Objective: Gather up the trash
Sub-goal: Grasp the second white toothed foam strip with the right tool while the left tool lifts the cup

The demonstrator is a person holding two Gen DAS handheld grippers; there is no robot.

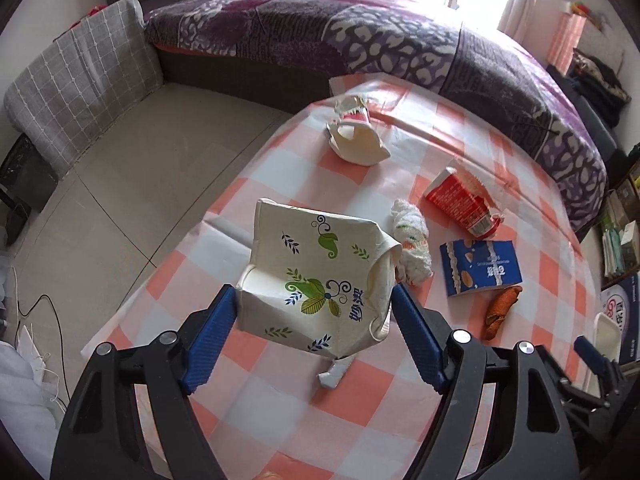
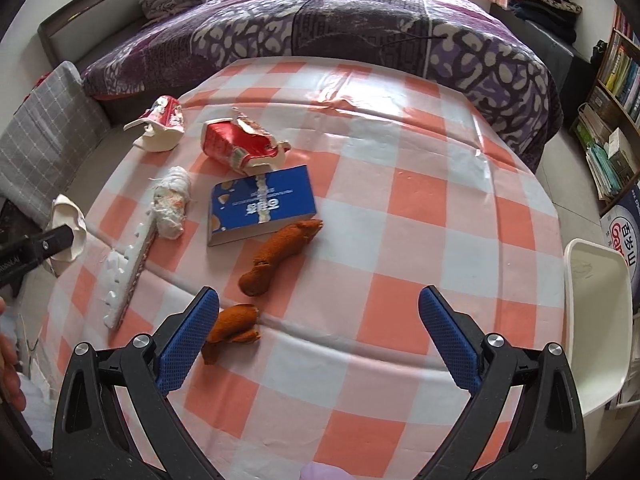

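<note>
My left gripper [image 1: 314,304] is shut on a crushed white paper cup with green leaf print [image 1: 320,276], held above the checked table. The cup also shows at the left edge of the right wrist view [image 2: 68,220]. My right gripper [image 2: 318,332] is open and empty over the table, with an orange peel piece [image 2: 232,328] by its left finger. On the table lie a longer orange peel [image 2: 280,254], a blue box [image 2: 260,204], a crumpled tissue [image 2: 172,204], a torn red carton [image 2: 236,146], a torn red-and-white cup [image 2: 160,126] and a white strip [image 2: 128,280].
The table has an orange-and-white checked cloth [image 2: 400,240]. A bed with a purple cover [image 2: 340,20] stands behind it. A white chair [image 2: 596,312] is at the right, a grey checked seat [image 1: 80,80] at the left, and bookshelves [image 2: 616,92] at the far right.
</note>
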